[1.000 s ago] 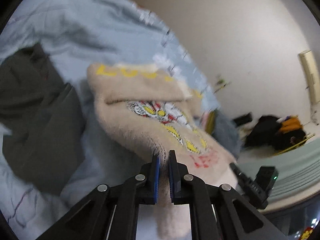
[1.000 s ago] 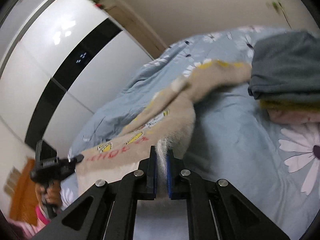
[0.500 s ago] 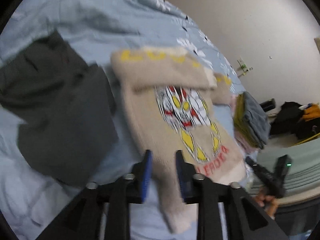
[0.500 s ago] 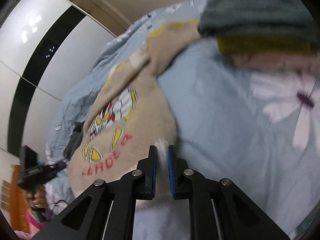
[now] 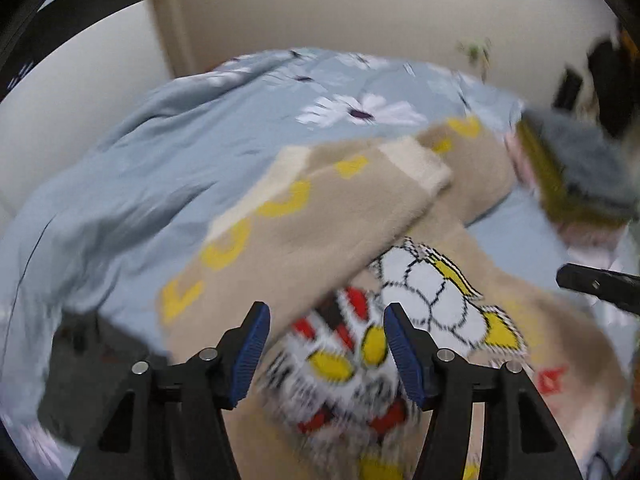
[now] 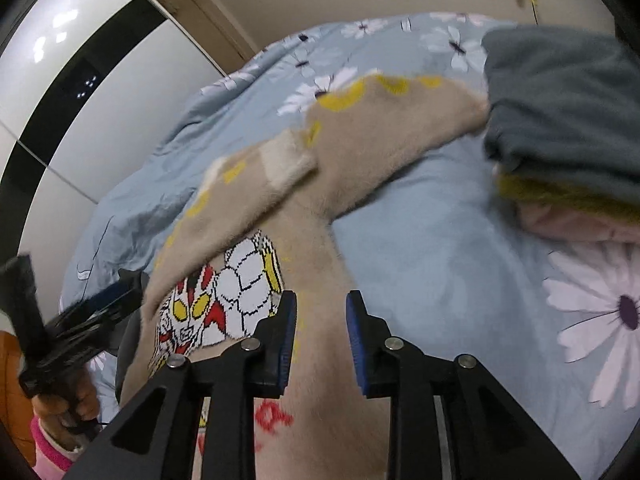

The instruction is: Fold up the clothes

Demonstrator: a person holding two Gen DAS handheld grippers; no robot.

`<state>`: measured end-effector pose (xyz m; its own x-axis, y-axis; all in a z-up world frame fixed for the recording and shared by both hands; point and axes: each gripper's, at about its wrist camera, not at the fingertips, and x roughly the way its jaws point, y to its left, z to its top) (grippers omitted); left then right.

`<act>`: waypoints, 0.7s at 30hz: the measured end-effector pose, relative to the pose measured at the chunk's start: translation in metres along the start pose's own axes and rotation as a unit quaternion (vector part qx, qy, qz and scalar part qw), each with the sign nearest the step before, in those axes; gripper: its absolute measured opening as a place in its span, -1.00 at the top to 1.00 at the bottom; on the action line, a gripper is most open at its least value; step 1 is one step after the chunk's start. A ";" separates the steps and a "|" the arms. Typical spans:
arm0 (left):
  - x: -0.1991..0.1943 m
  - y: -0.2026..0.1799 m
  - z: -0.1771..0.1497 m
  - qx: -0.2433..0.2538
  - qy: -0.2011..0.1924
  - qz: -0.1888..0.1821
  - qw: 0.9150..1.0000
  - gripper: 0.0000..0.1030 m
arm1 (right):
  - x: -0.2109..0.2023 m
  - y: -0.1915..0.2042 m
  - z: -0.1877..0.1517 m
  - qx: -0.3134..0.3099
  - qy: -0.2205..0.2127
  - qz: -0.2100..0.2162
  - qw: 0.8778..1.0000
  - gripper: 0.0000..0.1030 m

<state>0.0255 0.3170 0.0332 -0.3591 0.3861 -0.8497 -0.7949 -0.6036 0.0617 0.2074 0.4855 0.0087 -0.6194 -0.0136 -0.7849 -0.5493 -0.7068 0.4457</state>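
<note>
Black grippers (image 6: 321,330) — blue pads (image 6: 289,336), silver screws — pink sleeve cuff (image 6: 48,446).

Red lettering on beige sweater (image 6: 320,216) hem and yellow letters along sleeve (image 5: 280,236), too blurred to read.

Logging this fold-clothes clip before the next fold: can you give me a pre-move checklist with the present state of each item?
1. Left claw open, nothing pinched: ok.
2. Right claw open: ok.
3. Fuzzy beige sweater with cartoon print lying on the blue floral bedsheet: ok.
4. Left sleeve folded across the chest: ok.
5. Other sleeve folded in: not ok, it reaches the stack of folded clothes.
6. Hem lying flat: cannot tell.
</note>
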 end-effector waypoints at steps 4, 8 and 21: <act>0.041 -0.024 0.017 0.028 0.011 0.037 0.999 -0.23 | 0.014 -0.009 -0.001 0.012 0.007 0.002 1.000 0.50; 0.065 -0.034 0.028 0.037 0.010 0.075 0.996 -0.23 | 0.013 -0.022 0.007 0.027 0.001 -0.002 1.000 0.49; 0.080 -0.037 0.048 0.020 -0.016 0.092 0.995 0.71 | 0.023 -0.023 0.006 0.039 0.011 0.003 0.999 0.48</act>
<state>0.0028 0.4042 -0.0123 -0.5157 0.2946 -0.8045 -0.7331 -0.6376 0.2365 0.2027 0.5056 -0.0168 -0.6107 -0.0334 -0.7912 -0.5883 -0.6496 0.4816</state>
